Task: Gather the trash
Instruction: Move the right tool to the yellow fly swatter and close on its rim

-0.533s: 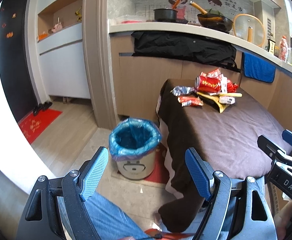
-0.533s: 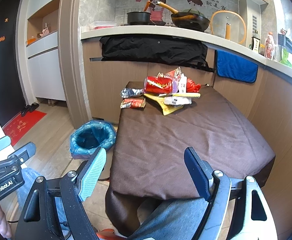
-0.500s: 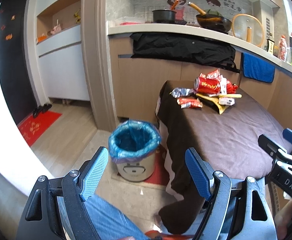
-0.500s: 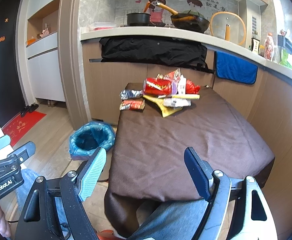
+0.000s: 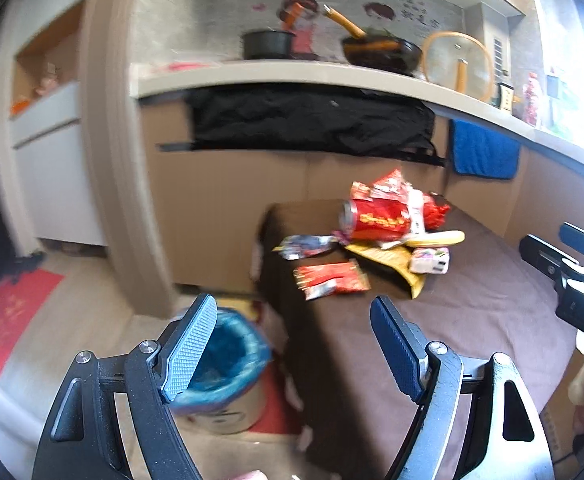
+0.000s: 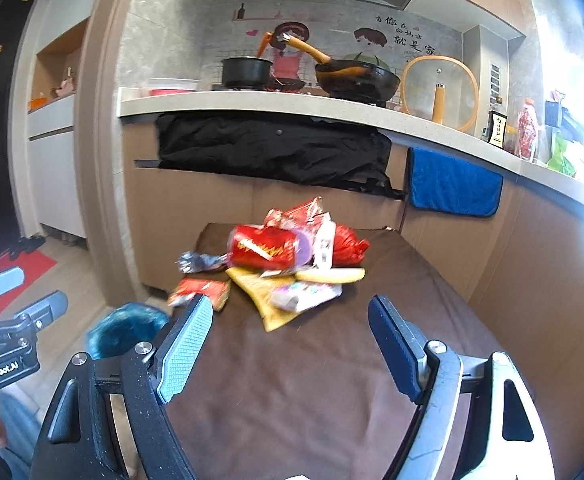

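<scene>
While both tools hang above the brown-draped table (image 6: 331, 360), holding nothing: left gripper (image 5: 293, 346) spread wide, right gripper (image 6: 290, 340) likewise released. Just beyond, left of the table edge on the floor, blue-lined trash bin (image 5: 228, 372). Farther along, near the table's far end, heaped trash pile (image 6: 292, 264) with red can (image 5: 375, 220). Behind, counter (image 6: 292, 106) with pans.

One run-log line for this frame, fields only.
stage: approach | left gripper: open, empty | right gripper: open, empty | trash pile: on brown table, untouched | bin: on floor, left of table
</scene>
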